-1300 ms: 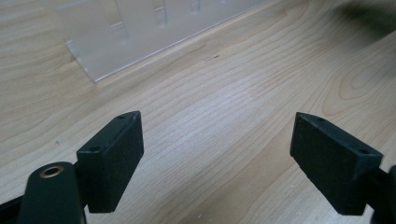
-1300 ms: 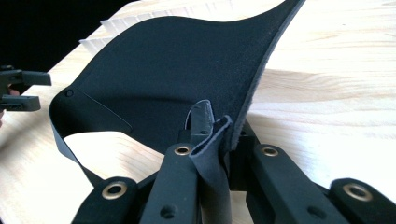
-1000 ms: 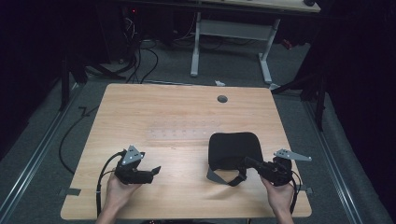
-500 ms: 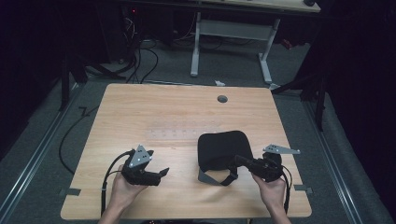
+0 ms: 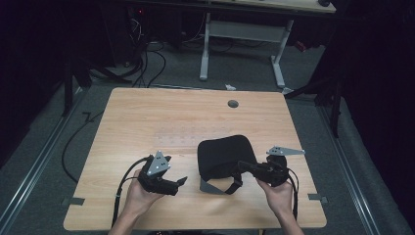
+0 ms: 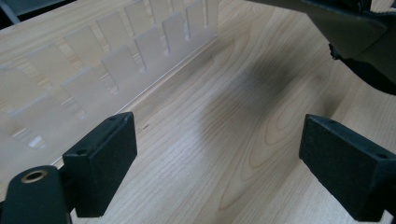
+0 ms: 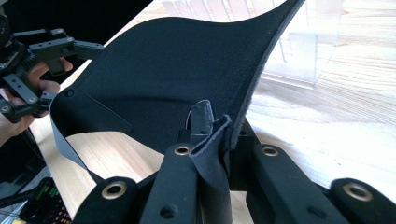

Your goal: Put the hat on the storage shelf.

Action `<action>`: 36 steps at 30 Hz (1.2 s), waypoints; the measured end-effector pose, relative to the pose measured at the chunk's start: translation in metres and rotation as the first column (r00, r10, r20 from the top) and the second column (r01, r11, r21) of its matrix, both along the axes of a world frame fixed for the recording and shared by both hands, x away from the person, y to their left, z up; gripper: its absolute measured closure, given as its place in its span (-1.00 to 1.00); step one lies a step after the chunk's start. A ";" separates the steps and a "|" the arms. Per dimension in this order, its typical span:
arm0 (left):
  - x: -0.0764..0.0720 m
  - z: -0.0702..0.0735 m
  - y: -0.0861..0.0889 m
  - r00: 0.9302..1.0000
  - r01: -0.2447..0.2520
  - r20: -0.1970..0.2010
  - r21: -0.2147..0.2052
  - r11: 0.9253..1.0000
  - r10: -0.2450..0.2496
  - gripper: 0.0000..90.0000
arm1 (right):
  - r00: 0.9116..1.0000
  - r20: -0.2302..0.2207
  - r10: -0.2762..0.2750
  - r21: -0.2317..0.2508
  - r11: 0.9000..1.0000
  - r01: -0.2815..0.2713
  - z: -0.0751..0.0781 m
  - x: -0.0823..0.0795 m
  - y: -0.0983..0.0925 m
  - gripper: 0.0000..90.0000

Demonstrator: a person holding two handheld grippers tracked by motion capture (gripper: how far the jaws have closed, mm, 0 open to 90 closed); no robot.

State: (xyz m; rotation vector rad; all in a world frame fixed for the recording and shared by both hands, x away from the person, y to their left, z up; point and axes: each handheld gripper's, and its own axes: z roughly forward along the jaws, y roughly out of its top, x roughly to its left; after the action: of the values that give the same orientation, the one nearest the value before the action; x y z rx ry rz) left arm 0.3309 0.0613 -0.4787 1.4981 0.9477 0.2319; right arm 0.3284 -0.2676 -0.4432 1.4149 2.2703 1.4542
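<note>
Black pad gripped over the counter (image 5: 147, 117)
Right gripper (image 5: 244, 168) pinched the black pad (image 5: 222, 154); left gripper (image 5: 182, 181) fingers (image 6: 100, 161) stood spread, just widened, nothing between.

- The high view looked forward and down from above the person's side onto the whole light wooden desk (image 5: 186, 122).
- The left claw view sat low and close over the desk, facing a clear plastic slotted rack (image 6: 116, 60).
- The right claw view, equally close, shared that rack (image 7: 303, 51) and desk.

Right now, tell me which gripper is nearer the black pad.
Right. The right gripper is clamped on the black pad's edge; the left gripper stands open beside it, not touching.
</note>
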 end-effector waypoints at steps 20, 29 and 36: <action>0.000 0.003 -0.009 0.999 0.036 0.024 -0.003 0.999 -0.036 -0.75 | 0.995 -0.070 0.064 -0.022 0.998 -0.065 -0.008 0.011 0.023 0.88; -0.002 0.004 -0.012 0.997 0.052 0.055 0.018 0.999 -0.053 -0.72 | 0.991 -0.109 0.082 -0.042 0.995 -0.087 -0.008 0.014 0.030 0.88; -0.003 0.002 -0.016 0.995 0.045 0.082 0.047 0.998 -0.049 -0.68 | 0.986 -0.139 0.090 -0.067 0.993 -0.100 -0.005 0.018 0.034 0.88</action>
State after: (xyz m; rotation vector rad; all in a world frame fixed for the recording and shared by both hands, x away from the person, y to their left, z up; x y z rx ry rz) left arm 0.3275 0.0457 -0.4763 1.5386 0.8446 0.2812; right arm 0.3468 -0.2338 -0.4479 1.4446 2.4784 1.3215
